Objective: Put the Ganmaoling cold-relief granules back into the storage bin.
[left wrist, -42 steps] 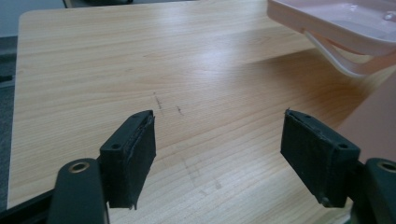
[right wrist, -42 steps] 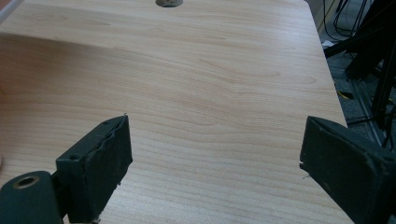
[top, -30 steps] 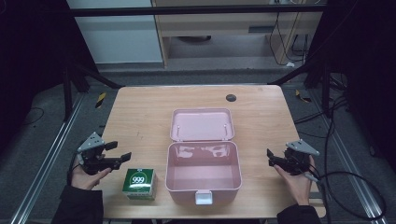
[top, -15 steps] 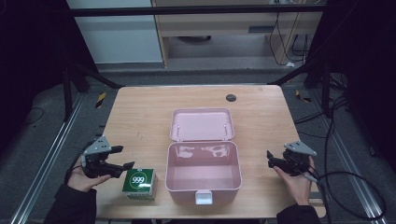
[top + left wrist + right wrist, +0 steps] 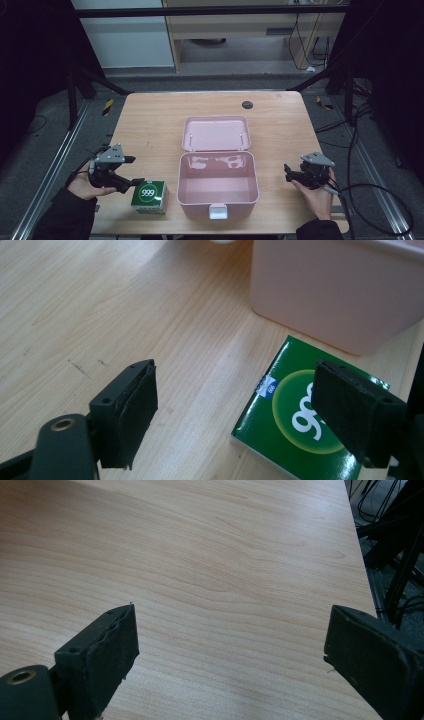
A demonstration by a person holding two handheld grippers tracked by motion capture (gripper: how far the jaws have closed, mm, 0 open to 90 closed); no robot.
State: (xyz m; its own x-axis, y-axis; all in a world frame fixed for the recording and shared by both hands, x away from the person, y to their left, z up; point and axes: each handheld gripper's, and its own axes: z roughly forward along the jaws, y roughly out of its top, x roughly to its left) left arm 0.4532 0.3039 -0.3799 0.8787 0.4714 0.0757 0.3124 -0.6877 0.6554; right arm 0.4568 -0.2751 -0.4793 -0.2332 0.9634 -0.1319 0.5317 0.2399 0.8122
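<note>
Tongs status: high view, left tongs [image 5: 131, 172] released, just opening, beside the green box [image 5: 149, 196] on the table [image 5: 150, 125]; left gripper view, box [image 5: 300, 430] lies beneath one spread jaw; right gripper view, right tongs [image 5: 230, 660] released over bare wood.

Top of green box [image 5: 148, 195]: "999" stood in white digits inside a lighter green circle, read in the high view; the box lay at 9 o'clock of the pink case [image 5: 218, 185].
Same box [image 5: 300, 430] in the left gripper view: the white digits were partly hidden; "99" could be read, turned sideways.
Small blue-and-white emblem [image 5: 268, 385]: sat at 11 o'clock of the circle; its print was too small to read.
</note>
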